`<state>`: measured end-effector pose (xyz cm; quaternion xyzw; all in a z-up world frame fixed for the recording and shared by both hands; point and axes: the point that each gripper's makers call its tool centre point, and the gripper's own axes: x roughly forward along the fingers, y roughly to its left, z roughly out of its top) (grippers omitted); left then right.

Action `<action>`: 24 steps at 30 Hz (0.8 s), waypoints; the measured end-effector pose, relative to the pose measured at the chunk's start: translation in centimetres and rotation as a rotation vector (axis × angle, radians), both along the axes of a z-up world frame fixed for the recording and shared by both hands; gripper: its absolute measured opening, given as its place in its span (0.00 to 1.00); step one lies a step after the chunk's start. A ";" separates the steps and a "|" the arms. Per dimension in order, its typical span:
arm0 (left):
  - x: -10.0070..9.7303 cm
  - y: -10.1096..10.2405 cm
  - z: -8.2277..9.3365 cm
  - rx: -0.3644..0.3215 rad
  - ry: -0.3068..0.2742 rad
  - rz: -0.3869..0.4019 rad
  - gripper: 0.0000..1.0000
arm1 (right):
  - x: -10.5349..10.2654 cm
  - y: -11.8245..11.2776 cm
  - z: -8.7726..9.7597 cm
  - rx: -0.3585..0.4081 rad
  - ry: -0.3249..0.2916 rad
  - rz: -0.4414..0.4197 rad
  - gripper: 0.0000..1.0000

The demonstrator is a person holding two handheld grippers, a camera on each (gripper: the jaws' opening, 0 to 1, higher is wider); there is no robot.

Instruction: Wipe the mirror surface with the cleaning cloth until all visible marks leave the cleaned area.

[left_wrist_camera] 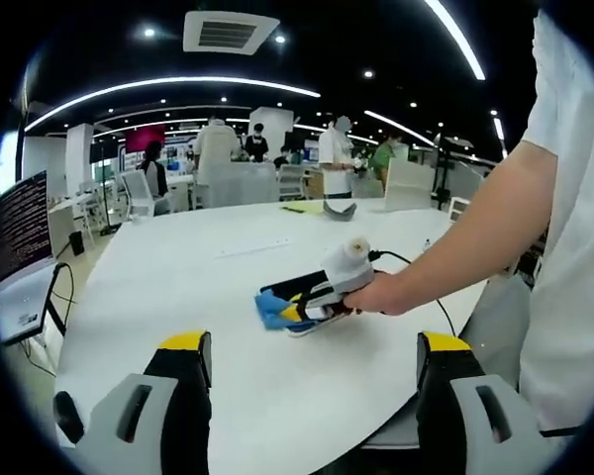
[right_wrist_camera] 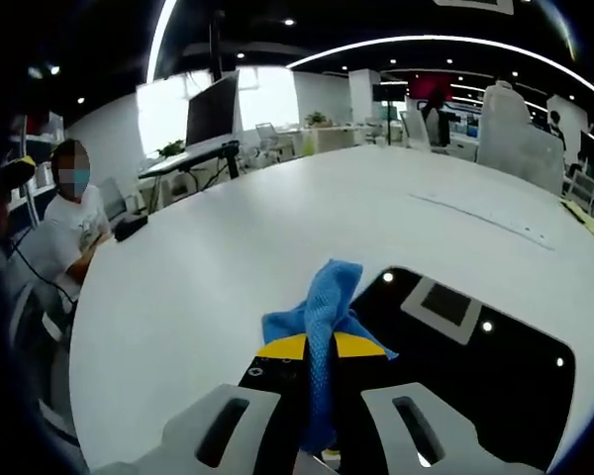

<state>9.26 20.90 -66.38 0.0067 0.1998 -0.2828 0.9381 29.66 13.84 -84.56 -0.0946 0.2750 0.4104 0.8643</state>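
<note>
mirror [right_wrist_camera: 475,366] | right hand-held gripper [right_wrist_camera: 320,348] clamps cloth [right_wrist_camera: 322,312] at its edge | left hand-held gripper [left_wrist_camera: 315,358] agape, raised

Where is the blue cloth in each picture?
Left gripper view: the blue cloth is near the middle, on the white table, pinched by the right gripper.
Right gripper view: the cloth is at bottom centre, between that gripper's jaws.
Shared landmark: the dark mirror beside the cloth.

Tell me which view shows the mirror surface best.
The right gripper view: the mirror lies close and broad, reflecting ceiling lights, with the blue cloth at its edge. In the left gripper view the mirror is a small dark sliver, mostly covered by the right gripper.
</note>
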 end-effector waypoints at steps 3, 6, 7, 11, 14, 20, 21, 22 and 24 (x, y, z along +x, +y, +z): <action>-0.2 -0.6 0.1 0.002 0.001 0.010 0.86 | -0.1 -0.2 -0.1 -0.005 -0.004 0.022 0.03; -0.3 -1.1 0.2 -0.007 0.001 0.027 0.86 | -0.2 -0.3 -0.1 -0.011 -0.008 0.037 0.03; -0.3 -1.3 0.2 -0.006 0.002 0.030 0.86 | -0.4 -0.3 -0.1 -0.010 -0.006 0.041 0.03; -0.5 -2.3 0.3 -0.003 0.002 0.031 0.86 | -0.7 -0.5 0.0 -0.002 -0.007 0.058 0.03; -0.7 -2.8 0.3 0.000 0.006 0.036 0.85 | -1.1 -0.8 0.1 -0.003 -0.007 0.073 0.03; -1.0 -4.1 0.2 0.013 0.023 0.038 0.85 | -1.8 -1.6 0.2 0.002 -0.006 0.097 0.03; -1.0 -4.3 0.2 0.013 0.024 0.041 0.85 | -1.8 -1.7 0.2 0.001 -0.005 0.103 0.03; -1.0 -4.5 0.3 0.011 0.026 0.044 0.85 | -1.8 -1.7 0.2 0.002 -0.004 0.107 0.03; -1.0 -4.9 0.3 0.010 0.031 0.048 0.85 | -1.9 -1.9 0.2 0.007 0.000 0.115 0.03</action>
